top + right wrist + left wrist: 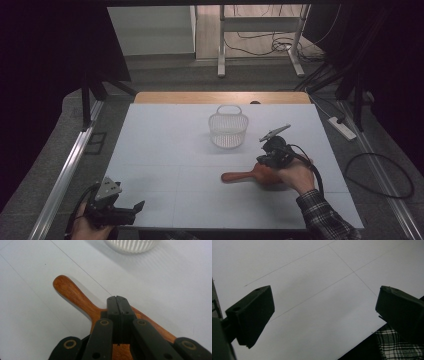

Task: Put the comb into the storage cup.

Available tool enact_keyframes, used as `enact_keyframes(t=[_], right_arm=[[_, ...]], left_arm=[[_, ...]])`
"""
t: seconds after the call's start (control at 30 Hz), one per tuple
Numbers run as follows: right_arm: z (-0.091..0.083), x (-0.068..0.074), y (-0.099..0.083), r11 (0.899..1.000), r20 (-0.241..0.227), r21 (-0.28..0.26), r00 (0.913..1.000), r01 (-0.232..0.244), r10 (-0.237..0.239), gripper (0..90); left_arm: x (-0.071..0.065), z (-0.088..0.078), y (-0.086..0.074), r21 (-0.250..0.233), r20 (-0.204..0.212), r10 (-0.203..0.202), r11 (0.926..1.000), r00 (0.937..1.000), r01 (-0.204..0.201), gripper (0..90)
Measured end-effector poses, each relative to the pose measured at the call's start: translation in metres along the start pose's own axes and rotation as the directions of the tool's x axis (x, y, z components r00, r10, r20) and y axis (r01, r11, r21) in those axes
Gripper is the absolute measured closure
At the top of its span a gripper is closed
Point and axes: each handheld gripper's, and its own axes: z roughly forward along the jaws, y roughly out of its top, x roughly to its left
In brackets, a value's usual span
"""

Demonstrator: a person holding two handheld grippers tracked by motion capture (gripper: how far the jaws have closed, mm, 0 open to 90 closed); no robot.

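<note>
Right gripper [116, 298] pressed together over the paddle [75, 296], no wood visibly between the tips. Paddle flat, near right, basket [228, 131] beyond. Reopen, straddle the neck, clamp squarely before lifting. Left gripper [324, 312] spread wide, idle near left.

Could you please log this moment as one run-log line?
right gripper: jaws shut above wooden paddle | left gripper: open, idle | basket: upright

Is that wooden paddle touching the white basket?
Apart. The high view shows bare table between the wooden paddle and the white basket.
</note>
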Motion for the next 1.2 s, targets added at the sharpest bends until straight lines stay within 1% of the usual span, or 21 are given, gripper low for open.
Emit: enact_keyframes(t=[0.23,0.33,0.4,0.53,0.63,0.67,0.83,0.9,1.1,1.2], right_arm=[[0.011,0.008,0.007,0.999,-0.013,0.005,0.9994,0.031,-0.031,89.4],[0.017,0.011,0.01,0.999,-0.025,0.008,0.999,0.036,-0.036,89.4],[0.019,0.013,0.011,0.999,-0.024,0.008,0.9991,0.036,-0.036,89.4],[0.026,0.017,0.015,0.999,-0.035,0.005,0.9985,0.041,-0.041,89.4],[0.034,0.02,0.018,0.999,-0.056,0.015,0.9973,0.049,-0.048,89.4],[0.034,0.02,0.018,0.999,-0.056,0.015,0.9973,0.049,-0.048,89.4],[0.047,0.027,0.023,0.997,-0.066,0.031,0.9955,0.07,-0.068,89.4],[0.05,0.029,0.024,0.997,-0.069,0.032,0.9953,0.07,-0.068,89.4],[0.065,0.039,0.03,0.996,-0.078,0.038,0.9937,0.084,-0.081,89.4],[0.072,0.044,0.032,0.994,-0.078,0.052,0.9923,0.1,-0.096,89.4]], left_arm=[[-0.001,0.0,0.0,0.004,-0.005,0.006,1.0,1.0,-0.006,3.1],[-0.001,0.0,0.0,0.005,-0.006,0.007,1.0,1.0,-0.007,3.2],[-0.001,0.0,0.0,0.006,-0.007,0.007,1.0,1.0,-0.007,3.2],[-0.001,0.001,0.0,0.008,-0.009,0.011,0.9999,0.9999,-0.011,3.2],[-0.001,0.001,0.0,0.009,-0.01,0.012,0.9999,0.9999,-0.012,3.2],[-0.001,0.001,0.0,0.008,-0.01,0.012,0.9999,0.9999,-0.012,3.2],[-0.002,0.001,0.0,0.011,-0.011,0.017,0.9998,0.9998,-0.016,3.3],[-0.002,0.001,0.001,0.011,-0.012,0.018,0.9998,0.9998,-0.018,3.3],[-0.003,0.001,0.001,0.014,-0.014,0.028,0.9995,0.9995,-0.028,3.5],[-0.003,0.001,0.001,0.015,-0.014,0.031,0.9994,0.9994,-0.031,3.6]])
